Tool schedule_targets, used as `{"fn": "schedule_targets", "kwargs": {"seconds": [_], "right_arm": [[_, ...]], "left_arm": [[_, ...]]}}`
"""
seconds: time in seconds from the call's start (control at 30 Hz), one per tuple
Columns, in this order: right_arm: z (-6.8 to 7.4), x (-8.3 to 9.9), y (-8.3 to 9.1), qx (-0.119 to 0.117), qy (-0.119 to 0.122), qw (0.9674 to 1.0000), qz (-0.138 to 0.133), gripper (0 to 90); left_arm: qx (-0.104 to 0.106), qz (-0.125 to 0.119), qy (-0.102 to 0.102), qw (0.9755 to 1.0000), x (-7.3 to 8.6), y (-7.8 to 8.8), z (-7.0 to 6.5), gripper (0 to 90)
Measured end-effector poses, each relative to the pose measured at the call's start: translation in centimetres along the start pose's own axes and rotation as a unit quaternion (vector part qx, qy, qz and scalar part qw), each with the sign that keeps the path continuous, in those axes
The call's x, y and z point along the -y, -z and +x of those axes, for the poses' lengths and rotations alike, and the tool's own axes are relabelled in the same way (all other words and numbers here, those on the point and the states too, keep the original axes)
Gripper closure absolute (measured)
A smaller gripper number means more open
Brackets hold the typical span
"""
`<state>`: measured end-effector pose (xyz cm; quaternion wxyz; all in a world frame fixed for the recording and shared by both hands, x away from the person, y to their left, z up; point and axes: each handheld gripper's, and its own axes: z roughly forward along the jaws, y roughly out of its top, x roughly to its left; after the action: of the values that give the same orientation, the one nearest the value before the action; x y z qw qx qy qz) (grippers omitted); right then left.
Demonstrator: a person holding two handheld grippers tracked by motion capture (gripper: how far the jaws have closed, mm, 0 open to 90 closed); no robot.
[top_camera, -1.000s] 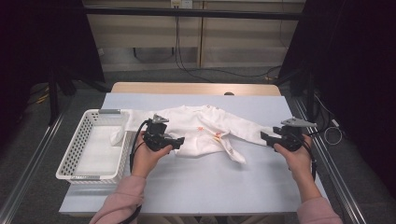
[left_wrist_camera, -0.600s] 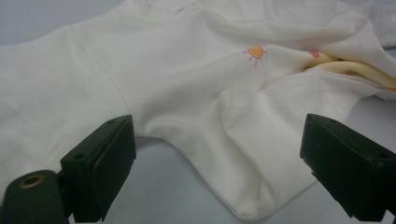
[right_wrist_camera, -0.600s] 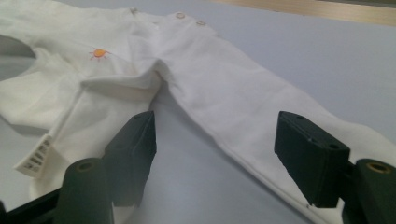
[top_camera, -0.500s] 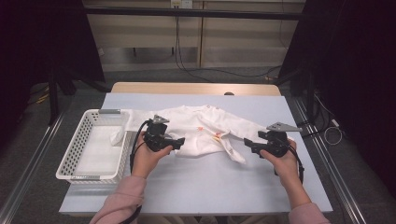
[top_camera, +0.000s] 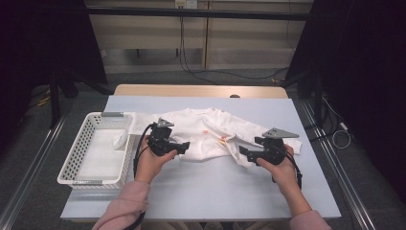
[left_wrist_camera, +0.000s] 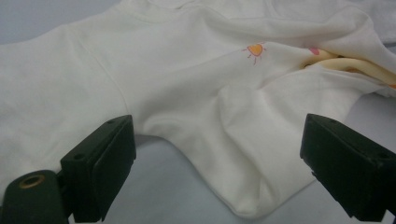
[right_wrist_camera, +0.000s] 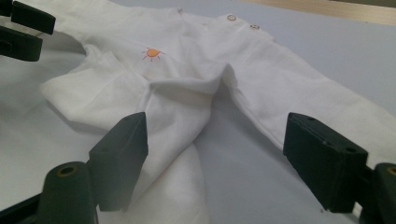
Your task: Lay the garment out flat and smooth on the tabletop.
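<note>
A white baby garment (top_camera: 210, 132) with small orange sun prints lies spread on the light blue table (top_camera: 215, 191). My left gripper (top_camera: 184, 146) is at its left lower edge, open, with the hem (left_wrist_camera: 243, 186) lying between the wide-apart jaws and untouched. My right gripper (top_camera: 242, 152) points left at a folded sleeve near the garment's lower right. Its jaws have just been opening, and they stand open (right_wrist_camera: 217, 158) over the crumpled fabric (right_wrist_camera: 177, 107) without pressing it. The snaps (right_wrist_camera: 231, 17) at the neckline show in the right gripper view, and so do the left gripper's fingers (right_wrist_camera: 23, 30) at the top left.
A white mesh basket (top_camera: 81, 143) stands at the table's left with a white cloth (top_camera: 119, 140) at its near corner. A wooden strip (top_camera: 201, 90) runs along the table's far edge. Bare table lies in front of both hands. Metal rails flank the table.
The right hand has moved left from the sleeve's far end to the folded part near the garment's middle, and its jaws have widened. The left hand has stayed put.
</note>
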<state>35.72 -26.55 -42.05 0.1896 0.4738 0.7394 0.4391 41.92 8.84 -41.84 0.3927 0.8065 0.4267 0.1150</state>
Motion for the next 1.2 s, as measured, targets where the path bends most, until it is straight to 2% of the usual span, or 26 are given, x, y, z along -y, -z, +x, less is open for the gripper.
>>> {"fn": "schedule_targets", "kwargs": {"seconds": [0.33, 0.47, 0.53, 0.57, 0.73, 0.8, 1.1, 1.2], "right_arm": [[0.8, -0.1, -0.2, -0.009, 0.004, 0.9999, 0.000, 20.7], [1.2, -0.2, -0.2, -0.011, 0.009, 0.9999, -0.002, 21.2], [1.4, -0.3, -0.2, -0.014, 0.010, 0.9999, -0.001, 20.8], [1.6, -0.3, -0.2, -0.015, 0.010, 0.9998, 0.001, 20.7], [1.8, -0.4, -0.2, -0.019, 0.013, 0.9997, -0.001, 20.3], [2.1, -0.4, -0.2, -0.019, 0.015, 0.9997, 0.000, 20.2], [2.6, -0.6, -0.1, -0.032, 0.024, 0.9992, 0.000, 21.6], [2.9, -0.5, -0.2, -0.041, 0.021, 0.9989, 0.008, 27.1]], "left_arm": [[0.001, 0.001, -0.004, 1.0000, 0.1, 0.0, 0.1, 10.6], [-0.002, -0.004, 0.000, 1.0000, 0.1, 0.0, 0.0, 10.6], [0.004, 0.001, 0.007, 1.0000, 0.1, 0.0, -0.1, 10.6], [0.004, 0.009, -0.008, 0.9999, 0.1, 0.1, 0.1, 10.6], [0.003, 0.011, -0.009, 0.9999, 0.1, 0.2, 0.2, 10.6], [0.001, 0.013, -0.020, 0.9997, 0.0, 0.2, 0.3, 10.6], [0.000, 0.014, -0.021, 0.9997, 0.0, 0.2, 0.3, 10.6], [-0.001, 0.012, -0.015, 0.9998, 0.1, 0.1, 0.2, 10.6]]}}
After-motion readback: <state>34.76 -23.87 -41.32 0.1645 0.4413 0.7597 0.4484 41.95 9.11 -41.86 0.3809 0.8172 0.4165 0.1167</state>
